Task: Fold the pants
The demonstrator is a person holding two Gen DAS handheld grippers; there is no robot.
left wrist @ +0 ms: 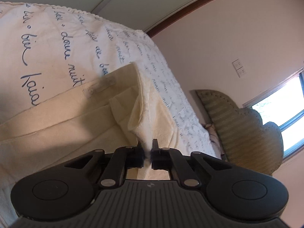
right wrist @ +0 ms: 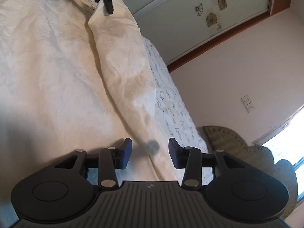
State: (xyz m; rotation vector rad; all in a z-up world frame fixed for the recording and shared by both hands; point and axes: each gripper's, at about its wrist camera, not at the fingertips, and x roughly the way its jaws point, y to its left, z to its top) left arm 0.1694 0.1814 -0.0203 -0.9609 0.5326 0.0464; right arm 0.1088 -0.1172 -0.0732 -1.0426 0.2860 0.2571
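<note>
Cream pants (left wrist: 79, 117) lie on a bed with a white cover printed with blue handwriting (left wrist: 47, 43). My left gripper (left wrist: 147, 148) is shut on an edge of the pants and lifts a fold of cloth. In the right wrist view the pants (right wrist: 57, 66) spread across the bed, with a raised ridge of cloth running up to the left gripper (right wrist: 107, 2) at the top. My right gripper (right wrist: 150, 152) is open and empty, just above the pants near the cloth's right edge.
The bed's right edge (right wrist: 180, 117) drops off beside a padded green-grey headboard or chair (left wrist: 247, 133). A pink wall with a socket plate (left wrist: 239, 68), a window (left wrist: 285, 114) and a glass sliding door with flower prints (right wrist: 209, 9) lie beyond.
</note>
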